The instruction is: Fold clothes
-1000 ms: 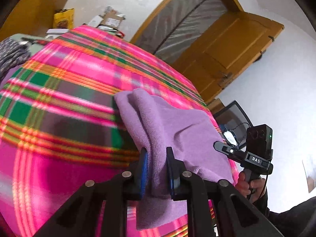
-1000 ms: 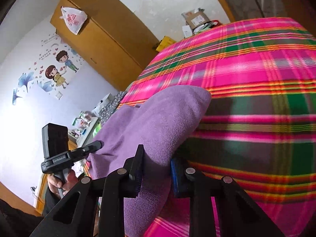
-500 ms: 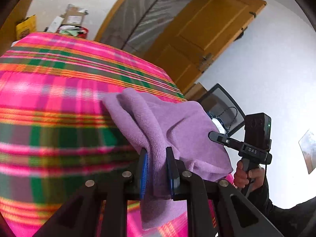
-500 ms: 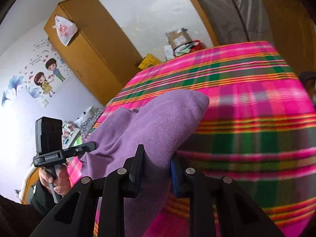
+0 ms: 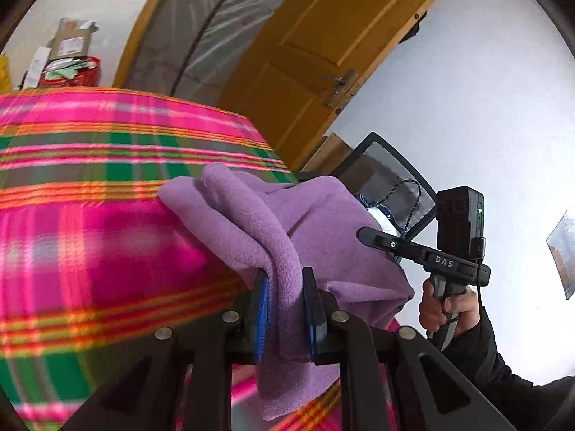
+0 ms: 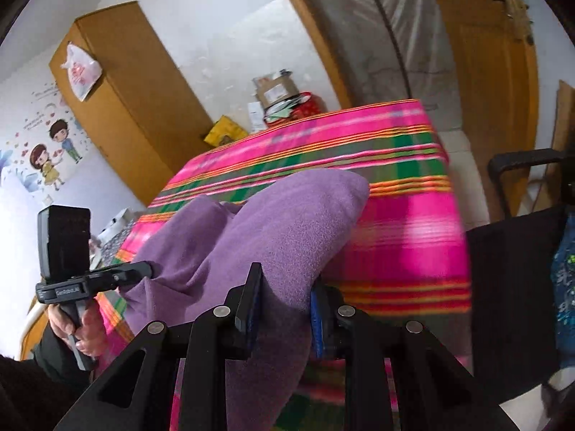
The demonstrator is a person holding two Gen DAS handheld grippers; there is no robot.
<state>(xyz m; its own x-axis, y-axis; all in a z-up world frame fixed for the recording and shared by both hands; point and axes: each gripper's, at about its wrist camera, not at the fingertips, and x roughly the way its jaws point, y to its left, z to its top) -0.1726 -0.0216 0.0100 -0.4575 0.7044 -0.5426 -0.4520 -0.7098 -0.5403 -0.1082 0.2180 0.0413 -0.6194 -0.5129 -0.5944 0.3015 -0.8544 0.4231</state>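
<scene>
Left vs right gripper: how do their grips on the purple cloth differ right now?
The left gripper pinches a thin, gathered fold of the purple cloth; the right gripper clamps a thicker, rounder bundle of it. Below the left gripper a short tail hangs; below the right a longer length drops out of frame. Shared: both are shut on the same cloth, above the plaid cover.
</scene>
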